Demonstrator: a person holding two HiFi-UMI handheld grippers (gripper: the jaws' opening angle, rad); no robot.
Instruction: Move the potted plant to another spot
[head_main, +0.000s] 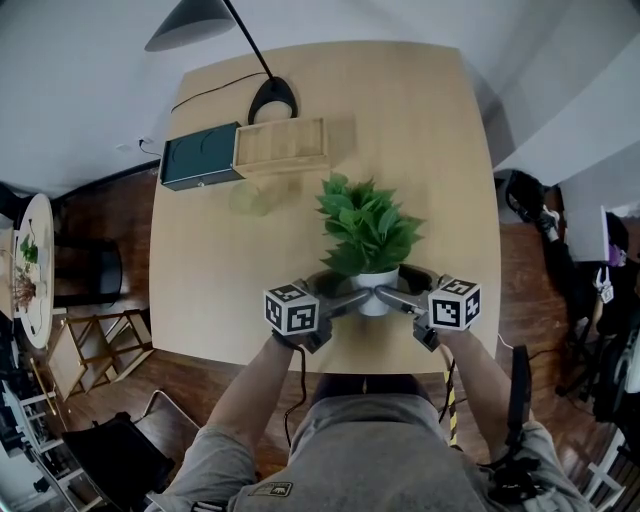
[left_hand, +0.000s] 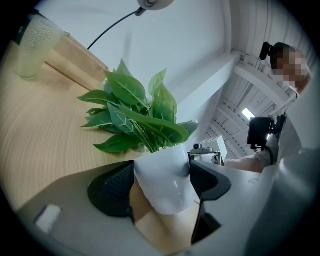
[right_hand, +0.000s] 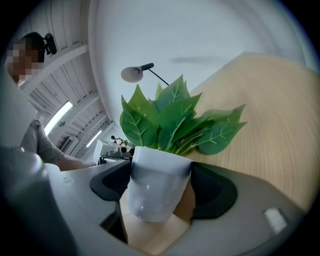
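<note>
Left gripper (left_hand: 162, 174) sits on the left, jaws spread wide, pads flanking the white pot (left_hand: 165, 182) but not clamping it, as far as I can judge. The potted plant (head_main: 370, 235) stands upright at the table's (head_main: 220, 280) near edge, straight ahead of both tools. Right gripper (right_hand: 160, 176) mirrors it, jaws equally spread around the pot, so neither hand is nearer.

Your head view is bright and even, and the worktop (head_main: 200, 260) shows only soft, pale shadows. Both gripper views bend a lot at the edges and go dark in the corners. A small shine sits on the white pot (left_hand: 172, 182). The nearest parts look blurry.
</note>
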